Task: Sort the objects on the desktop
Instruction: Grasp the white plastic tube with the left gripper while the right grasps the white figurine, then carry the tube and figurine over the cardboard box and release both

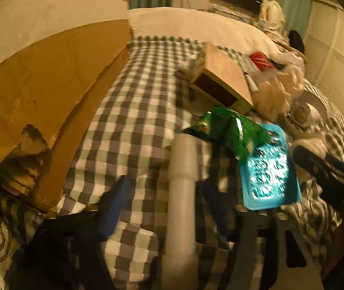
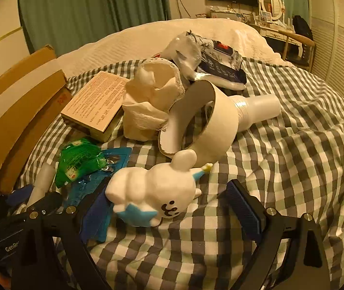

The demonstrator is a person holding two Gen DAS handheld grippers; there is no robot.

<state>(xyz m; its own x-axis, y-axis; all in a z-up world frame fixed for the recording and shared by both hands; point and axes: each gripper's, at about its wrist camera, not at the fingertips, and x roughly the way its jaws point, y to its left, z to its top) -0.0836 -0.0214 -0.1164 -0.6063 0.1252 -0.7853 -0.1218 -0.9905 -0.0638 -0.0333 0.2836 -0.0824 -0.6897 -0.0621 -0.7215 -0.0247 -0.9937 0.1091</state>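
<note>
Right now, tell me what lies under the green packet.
The green packet rests partly on a blue card, which lies on the checked cloth. How much of the card it covers, and anything else beneath, is hidden.

Both wrist views close, angled down over checked bedspread (image 1: pixel 135 101); share green packet (image 2: pixel 80 162).

Your left gripper (image 1: pixel 162 207) has a white plastic bottle (image 1: pixel 182 193) between its blurred fingers on the checkered cloth (image 1: pixel 135 111). A green packet (image 1: pixel 229 130) lies just beyond, partly over a blue pouch (image 1: pixel 268 169).
</note>
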